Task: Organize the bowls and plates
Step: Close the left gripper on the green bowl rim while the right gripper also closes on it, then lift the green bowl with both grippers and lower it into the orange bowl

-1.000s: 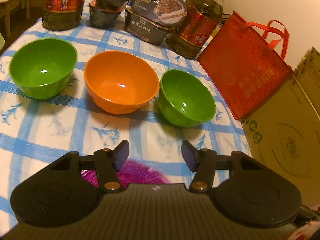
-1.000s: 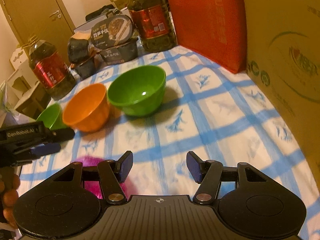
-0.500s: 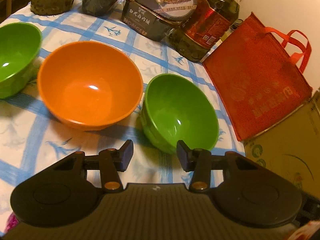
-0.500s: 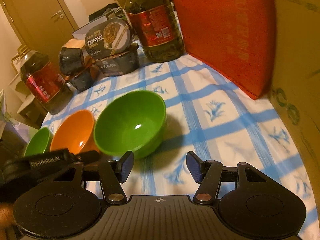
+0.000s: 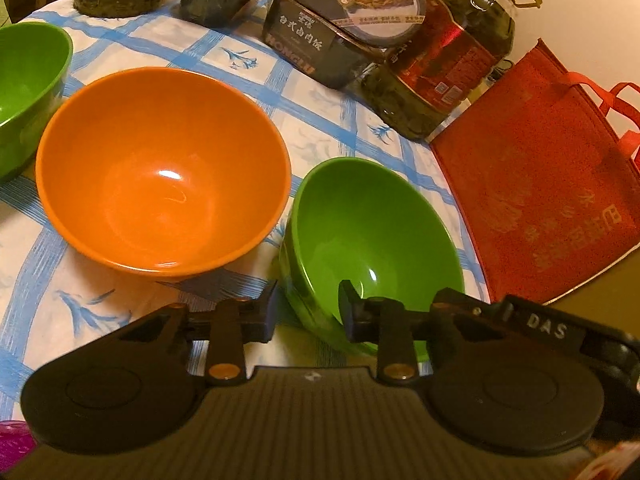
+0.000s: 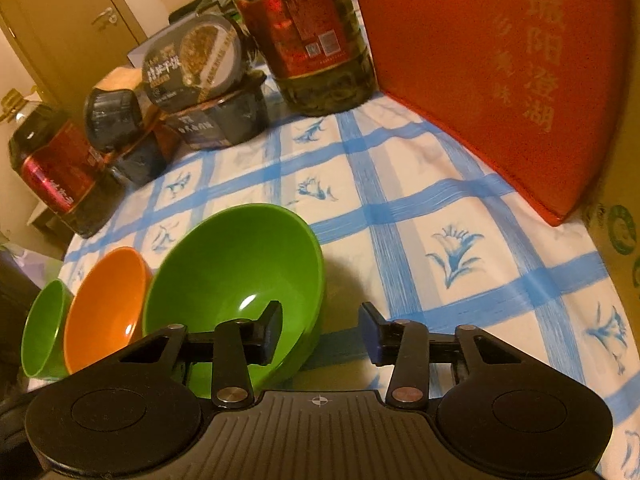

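Note:
Three bowls stand in a row on the blue-checked tablecloth: a green bowl [image 5: 24, 92] at the left, an orange bowl [image 5: 160, 184] in the middle, and a nearer green bowl [image 5: 372, 232] at the right. My left gripper [image 5: 308, 312] is open, its jaws straddling the near left rim of the nearer green bowl. My right gripper [image 6: 320, 332] is open, its jaws straddling the right rim of the same bowl [image 6: 236, 276]. The orange bowl [image 6: 104, 308] and far green bowl [image 6: 42, 332] lie beyond it. The right gripper's body [image 5: 548, 324] shows at the bowl's right.
Two oil bottles [image 5: 448, 68] [image 6: 56, 172] and stacked dark food boxes [image 5: 348, 28] line the table's back. A red tote bag [image 5: 552, 184] and a cardboard box [image 6: 616, 216] stand at the right. A magenta thing [image 5: 12, 444] lies at the near left.
Both grippers moved forward to the nearer green bowl. Its rim now sits between each pair of jaws. The bowls have not moved.

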Available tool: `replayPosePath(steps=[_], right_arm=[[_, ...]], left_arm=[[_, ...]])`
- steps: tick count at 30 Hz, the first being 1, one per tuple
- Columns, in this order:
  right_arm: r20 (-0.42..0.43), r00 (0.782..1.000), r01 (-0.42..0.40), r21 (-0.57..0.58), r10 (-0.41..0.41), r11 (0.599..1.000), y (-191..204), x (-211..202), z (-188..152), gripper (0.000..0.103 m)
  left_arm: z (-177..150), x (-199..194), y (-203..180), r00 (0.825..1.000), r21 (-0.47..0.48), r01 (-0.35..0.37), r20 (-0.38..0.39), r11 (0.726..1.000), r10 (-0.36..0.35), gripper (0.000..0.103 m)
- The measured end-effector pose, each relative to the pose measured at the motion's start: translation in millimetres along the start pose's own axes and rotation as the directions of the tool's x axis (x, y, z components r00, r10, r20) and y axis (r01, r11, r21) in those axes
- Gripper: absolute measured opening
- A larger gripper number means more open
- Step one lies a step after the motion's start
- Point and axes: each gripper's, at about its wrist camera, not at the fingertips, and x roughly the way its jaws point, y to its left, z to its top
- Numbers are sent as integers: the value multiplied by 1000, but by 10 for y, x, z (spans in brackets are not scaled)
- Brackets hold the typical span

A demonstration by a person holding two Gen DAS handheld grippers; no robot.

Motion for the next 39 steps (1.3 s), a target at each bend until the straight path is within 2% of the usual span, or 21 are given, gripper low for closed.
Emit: replayPosePath(steps=[3,5,11,15,25,33,39], right_arm=[[-14,1000,9,-11,-9,1000,7,83,39,35],[-24,1000,15,-14,-15,1000,12,133,53,26],[-44,999,27,-37,-29,999,74,208,52,13],[-44,997,59,-65,-62,996,115,152,-3,12],[-44,995,89,-9,-89,996,14,-208,-233,12],[-20,995,98,16,-98,995,9,-574,-397,12],[-3,995,99,13,-99,995,89,-770,-439,12]], left_arm=[[3,25,1,1000,0,-5,8,1000,5,23],[5,30,-9,1000,3,-10,12,1000,10,23],[1,35,-32,1000,22,-20,12,1000,19,22],[3,36,-47,1000,41,-24,-3,999,24,20],[-82,-67,-139,993,126,6,-114,992,8,16],[-198,-338,-246,992,206,31,-130,978,-4,16],[-246,-535,-253,991,228,39,-130,973,-9,16]])
